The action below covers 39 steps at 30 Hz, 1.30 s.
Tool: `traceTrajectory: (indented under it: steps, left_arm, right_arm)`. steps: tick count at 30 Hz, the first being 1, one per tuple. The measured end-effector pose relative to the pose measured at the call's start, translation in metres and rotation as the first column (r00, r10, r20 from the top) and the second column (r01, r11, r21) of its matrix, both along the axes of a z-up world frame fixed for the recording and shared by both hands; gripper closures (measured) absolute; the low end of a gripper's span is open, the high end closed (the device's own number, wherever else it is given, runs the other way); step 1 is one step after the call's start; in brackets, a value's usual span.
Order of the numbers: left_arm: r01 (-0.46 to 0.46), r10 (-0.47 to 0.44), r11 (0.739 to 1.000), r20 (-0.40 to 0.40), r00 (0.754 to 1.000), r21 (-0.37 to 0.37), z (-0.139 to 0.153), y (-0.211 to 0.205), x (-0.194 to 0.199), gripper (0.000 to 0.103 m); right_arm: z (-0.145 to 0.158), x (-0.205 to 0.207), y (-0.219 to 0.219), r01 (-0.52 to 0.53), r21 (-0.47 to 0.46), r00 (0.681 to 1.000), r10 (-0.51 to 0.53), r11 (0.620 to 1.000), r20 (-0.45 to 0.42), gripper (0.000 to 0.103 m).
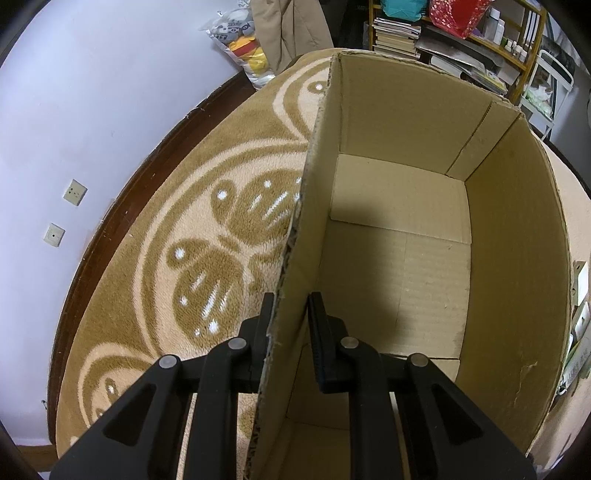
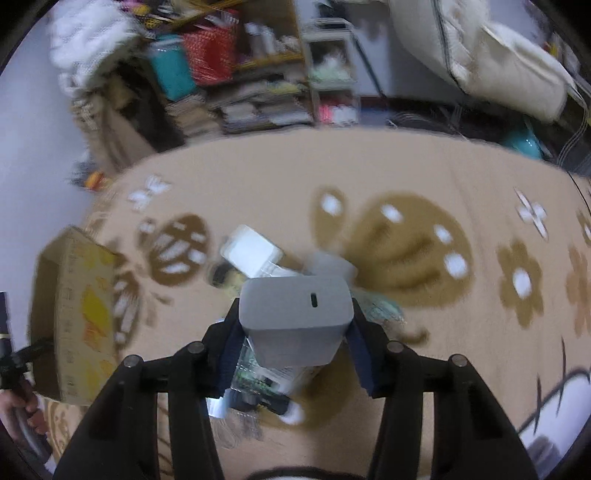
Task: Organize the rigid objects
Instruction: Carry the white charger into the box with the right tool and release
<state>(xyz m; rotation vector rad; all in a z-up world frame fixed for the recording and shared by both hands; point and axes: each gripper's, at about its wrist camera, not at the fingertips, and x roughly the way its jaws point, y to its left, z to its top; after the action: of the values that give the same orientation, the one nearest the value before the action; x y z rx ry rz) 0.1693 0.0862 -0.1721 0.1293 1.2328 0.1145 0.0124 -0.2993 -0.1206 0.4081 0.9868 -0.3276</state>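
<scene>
My left gripper [image 1: 290, 314] is shut on the near wall of an open cardboard box [image 1: 509, 258], one finger outside and one inside. The box interior shows nothing in it. In the right wrist view the same box [image 2: 70, 306] stands at the left on the carpet. My right gripper [image 2: 295, 314] is shut on a grey rectangular block [image 2: 295, 314] with a small slot in its top, held above a pile of small objects [image 2: 255, 254], among them a white box. The view is motion-blurred.
A tan patterned carpet [image 1: 207, 229] covers the floor. Shelves with books and bags [image 1: 436, 33] stand behind the box. A white wall [image 1: 74, 110] is to the left. Small boxes [image 1: 580, 306] lie right of the carton.
</scene>
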Motion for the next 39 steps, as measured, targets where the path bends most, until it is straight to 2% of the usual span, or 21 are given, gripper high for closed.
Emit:
traceTrajectory:
  steps: [3,6,11,18,27,39]
  left_arm:
    - [0.0,0.0,1.0,-0.001,1.0,0.0,0.0,0.0,0.0,0.087]
    - [0.0,0.0,1.0,-0.002,1.0,0.001,0.001,0.0,0.0,0.087]
    - [0.001,-0.001,1.0,-0.002,1.0,-0.007,0.0,0.001,0.001,0.087]
    - [0.003,-0.003,1.0,-0.002,1.0,-0.014,0.0,0.003,0.003,0.087]
    - [0.009,-0.009,1.0,0.003,1.0,-0.015,-0.001,0.004,0.003,0.087]
    - [0.018,-0.018,1.0,0.02,1.0,-0.008,0.001,-0.003,0.005,0.088]
  right_arm:
    - [0.019,0.026,0.028,-0.097,-0.003,0.992,0.097,0.995,0.075,0.047]
    - [0.037,0.052,0.067,-0.203,-0.023,0.97,0.205,0.979,0.135,0.047]
    - [0.059,0.09,0.138,-0.369,-0.063,0.903,0.374,0.927,0.21,0.047]
    - [0.057,0.12,0.206,-0.485,-0.058,0.838,0.483,0.873,0.254,0.047]
    - [0.015,0.144,0.223,-0.509,0.035,0.843,0.49,0.86,0.222,0.047]
    - [0.001,0.14,0.219,-0.508,0.094,0.853,0.485,0.856,0.195,0.046]
